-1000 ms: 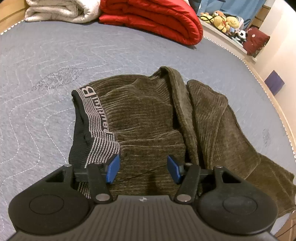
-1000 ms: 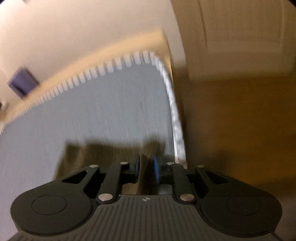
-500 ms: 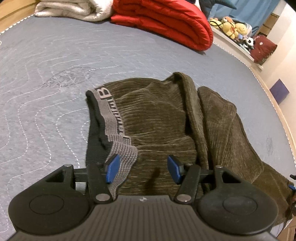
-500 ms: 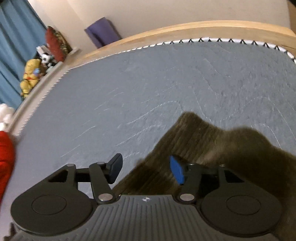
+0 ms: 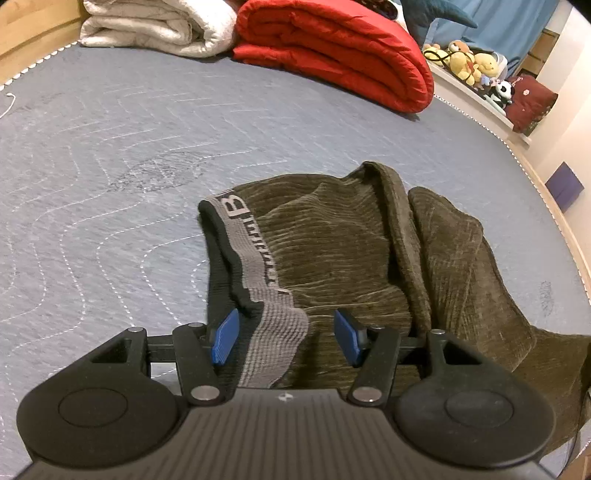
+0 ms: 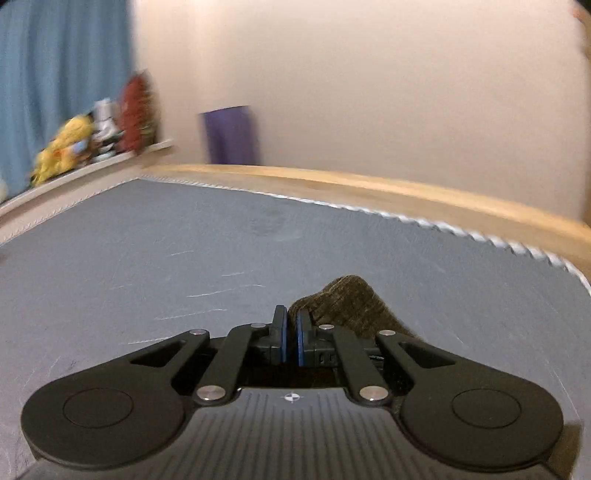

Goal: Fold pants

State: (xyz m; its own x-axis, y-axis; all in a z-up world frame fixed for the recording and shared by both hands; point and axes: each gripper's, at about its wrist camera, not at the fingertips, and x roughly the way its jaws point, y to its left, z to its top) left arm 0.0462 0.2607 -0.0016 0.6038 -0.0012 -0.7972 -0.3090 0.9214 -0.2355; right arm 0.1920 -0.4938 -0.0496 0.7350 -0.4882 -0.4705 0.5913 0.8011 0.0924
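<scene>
Olive-brown corduroy pants (image 5: 332, 254) lie bunched on the grey quilted bed, their grey and black elastic waistband (image 5: 255, 258) turned toward me. My left gripper (image 5: 284, 338) is open, its blue pads on either side of the waistband's near end. In the right wrist view my right gripper (image 6: 290, 334) is shut on a fold of the same pants (image 6: 351, 302), which bulges up just right of the pads above the bed.
A folded red quilt (image 5: 340, 48) and a white blanket (image 5: 155, 26) lie at the far end of the bed. Stuffed toys (image 5: 472, 62) sit on a shelf at the right. The bed's wooden edge (image 6: 369, 188) runs close behind the right gripper.
My right gripper has closed on the pants fabric and swung round to face the wall. My left gripper has shifted left so the waistband end now lies between its pads.
</scene>
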